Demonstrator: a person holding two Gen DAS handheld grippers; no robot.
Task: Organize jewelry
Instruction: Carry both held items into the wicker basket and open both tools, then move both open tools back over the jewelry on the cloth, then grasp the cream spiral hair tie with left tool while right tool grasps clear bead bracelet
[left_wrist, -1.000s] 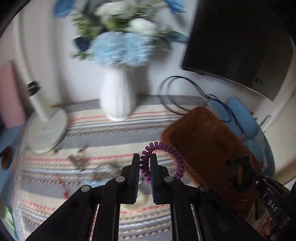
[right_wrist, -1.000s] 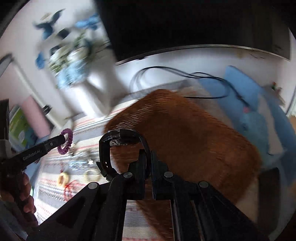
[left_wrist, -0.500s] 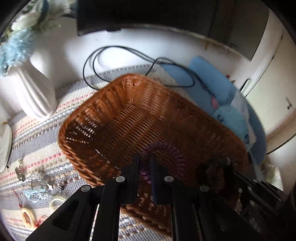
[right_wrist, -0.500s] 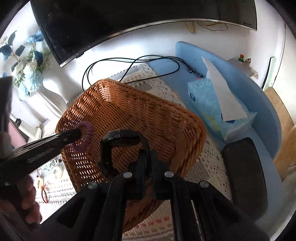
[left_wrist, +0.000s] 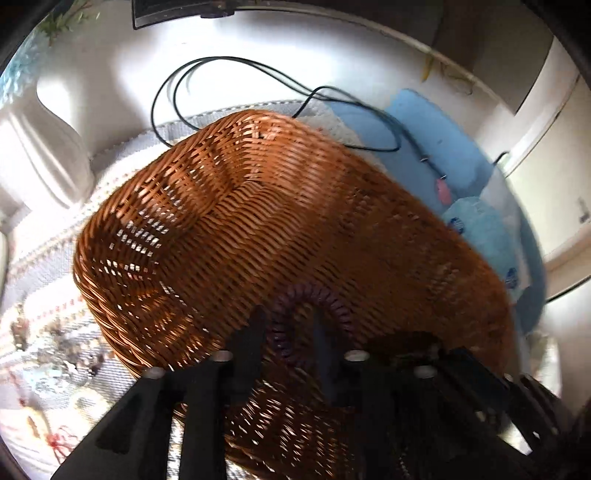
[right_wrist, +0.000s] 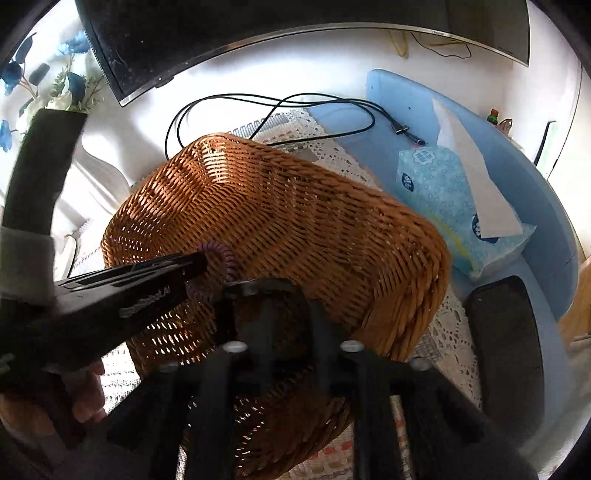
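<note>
While both grippers are held over the basket (left_wrist: 229, 206), their jaws have just been opening. The purple coil (left_wrist: 306, 295) is seen loose between the spread left gripper (left_wrist: 288, 328); the black band (right_wrist: 266, 286) lies between the parted right gripper (right_wrist: 291, 325).

Both grippers have been carried from above the striped cloth to over the wicker basket (left_wrist: 229, 206). The left gripper (left_wrist: 290, 332) has just been opened, and the purple spiral hair tie (left_wrist: 314, 299) now sits loose between its parted fingers. The right gripper (right_wrist: 275, 314) has likewise just been opened around the black bracelet (right_wrist: 258, 286), no longer pinched.
</note>
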